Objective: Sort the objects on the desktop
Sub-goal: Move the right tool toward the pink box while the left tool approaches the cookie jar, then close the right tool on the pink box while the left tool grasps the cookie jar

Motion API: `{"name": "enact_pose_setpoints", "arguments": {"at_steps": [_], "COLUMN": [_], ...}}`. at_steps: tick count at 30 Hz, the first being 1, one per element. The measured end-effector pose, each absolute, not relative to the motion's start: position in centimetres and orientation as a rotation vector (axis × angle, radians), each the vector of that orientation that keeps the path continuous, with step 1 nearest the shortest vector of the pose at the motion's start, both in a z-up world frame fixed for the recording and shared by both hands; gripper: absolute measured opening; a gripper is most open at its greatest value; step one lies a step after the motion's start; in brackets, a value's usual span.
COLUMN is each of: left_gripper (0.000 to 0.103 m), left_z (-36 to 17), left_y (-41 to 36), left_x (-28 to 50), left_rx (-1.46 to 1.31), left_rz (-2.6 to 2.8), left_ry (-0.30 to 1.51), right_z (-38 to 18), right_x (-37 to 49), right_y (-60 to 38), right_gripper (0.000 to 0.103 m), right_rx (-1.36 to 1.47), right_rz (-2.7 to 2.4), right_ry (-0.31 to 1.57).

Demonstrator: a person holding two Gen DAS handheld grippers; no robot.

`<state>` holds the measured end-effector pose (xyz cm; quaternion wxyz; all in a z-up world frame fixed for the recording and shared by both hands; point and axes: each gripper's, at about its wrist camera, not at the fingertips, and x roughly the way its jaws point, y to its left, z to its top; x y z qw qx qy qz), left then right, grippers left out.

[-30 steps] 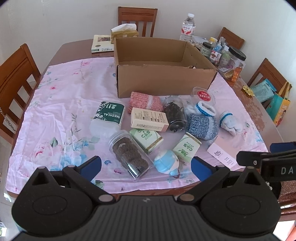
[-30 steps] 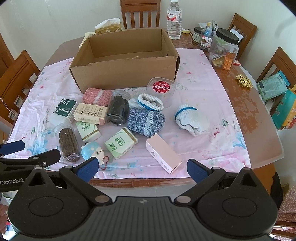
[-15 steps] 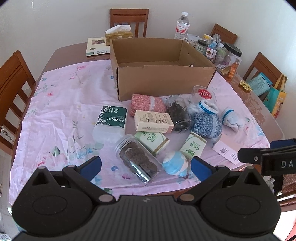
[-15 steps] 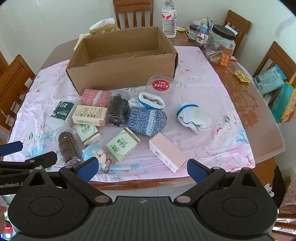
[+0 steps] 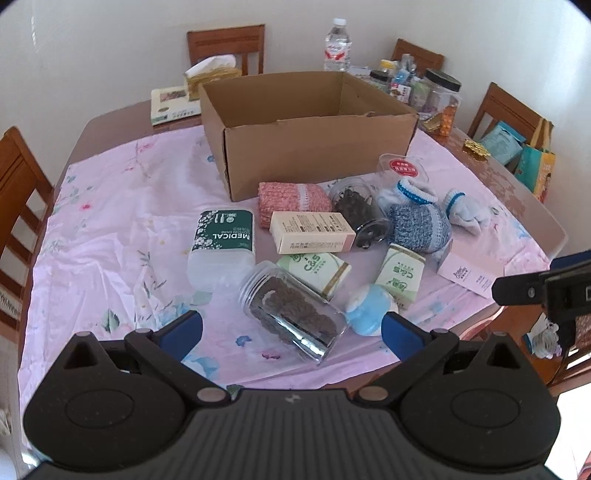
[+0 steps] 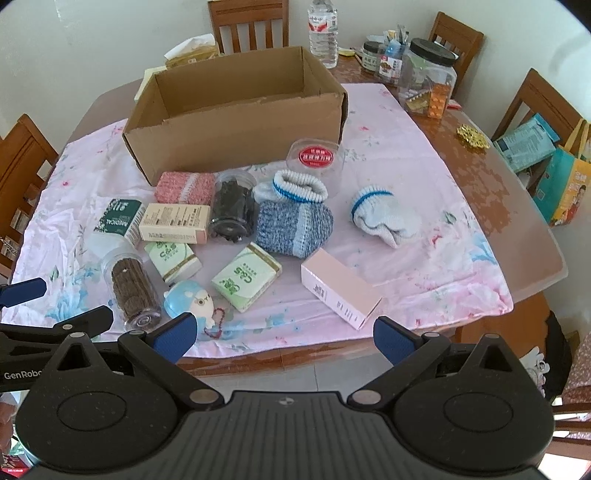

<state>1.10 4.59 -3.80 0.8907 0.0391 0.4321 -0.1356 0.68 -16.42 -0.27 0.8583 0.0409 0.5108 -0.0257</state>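
An open cardboard box (image 5: 314,129) (image 6: 236,110) stands on the pink floral cloth (image 5: 110,229). In front of it lie a clear jar of brown biscuits (image 5: 291,314) (image 6: 131,288), a green MEDICAL swab tub (image 5: 225,240), a cream carton (image 5: 312,230), two green C&S packs (image 5: 400,273), a dark-filled jar (image 6: 232,210), knitted socks (image 6: 291,229), a pink box (image 6: 340,291) and a blue toy (image 6: 188,299). My left gripper (image 5: 291,328) is open, just above the biscuit jar at the near edge. My right gripper (image 6: 282,332) is open, empty, over the table's near edge.
Wooden chairs (image 5: 225,46) ring the table. A water bottle (image 6: 323,31), a big black-lidded jar (image 6: 430,79) and small bottles stand at the back right. A tissue box (image 5: 210,75) and book (image 5: 171,103) lie behind the box. Bags (image 6: 565,184) hang at the right.
Both grippers have shifted a little over the near edge; the left view now sits closer to the biscuit jar. Both stay open. No object has moved.
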Motion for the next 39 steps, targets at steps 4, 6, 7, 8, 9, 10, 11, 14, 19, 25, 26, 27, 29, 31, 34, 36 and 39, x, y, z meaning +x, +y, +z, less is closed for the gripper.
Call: {"name": "enact_pose_setpoints", "arguments": {"at_steps": [4,6,7,8,9,10,11,14,19,25,26,27,29,31,34,36,39], "left_gripper": [0.102,0.102,0.102,0.102,0.102,0.102,0.102,0.102,0.102,0.102,0.102,0.102,0.102,0.102,0.102,0.102,0.102], "left_z": [-4.7,-5.1,-5.3,-5.5,-5.7,-5.9,-6.2,-6.8,-7.5,-8.2,-8.3,-8.3,-8.4,-8.5,-8.7,-8.7,-8.8], "left_y": [4.5,4.5,4.5,4.6,4.6,4.6,4.6,4.4,4.1,3.8,3.7,3.7,3.5,3.3,3.1,2.9,2.6], "left_x": [1.0,0.8,0.8,0.7,0.6,0.6,0.6,0.5,1.2,2.3,2.5,2.6,2.9,3.2,3.8,4.1,4.6], "left_rx": [0.137,0.152,0.154,0.153,0.150,0.149,0.150,0.171,0.215,0.243,0.247,0.250,0.256,0.266,0.289,0.312,0.345], "left_rz": [-0.288,-0.290,-0.293,-0.297,-0.299,-0.301,-0.308,-0.328,-0.332,-0.325,-0.328,-0.334,-0.343,-0.349,-0.360,-0.367,-0.384], "left_ry": [0.909,0.916,0.918,0.920,0.923,0.928,0.931,0.930,0.926,0.941,0.944,0.948,0.954,0.954,0.957,0.957,0.957], "right_z": [-1.1,-1.5,-1.8,-2.1,-2.4,-2.7,-3.1,-4.1,-5.9,-8.0,-8.3,-8.7,-9.3,-9.8,-10.5,-10.8,-10.8], "right_x": [0.4,0.3,0.3,0.4,0.5,0.6,0.7,1.1,2.1,3.0,3.1,3.3,3.8,4.3,5.0,5.5,6.3], "right_y": [-16.5,-16.7,-16.8,-16.9,-17.2,-17.4,-17.8,-18.7,-20.3,-22.4,-22.8,-23.1,-23.6,-24.1,-24.8,-25.5,-26.4], "right_gripper": [0.103,0.103,0.103,0.103,0.103,0.103,0.103,0.103,0.103,0.103,0.103,0.103,0.103,0.103,0.103,0.103,0.103], "right_rx": [0.091,0.089,0.088,0.086,0.088,0.092,0.099,0.111,0.123,0.113,0.116,0.117,0.107,0.096,0.077,0.074,0.079], "right_rz": [-0.052,-0.052,-0.052,-0.053,-0.057,-0.063,-0.069,-0.085,-0.114,-0.175,-0.179,-0.184,-0.193,-0.203,-0.214,-0.220,-0.227], "right_ry": [1.079,1.084,1.086,1.088,1.092,1.095,1.101,1.112,1.140,1.179,1.184,1.191,1.206,1.216,1.236,1.246,1.248]}}
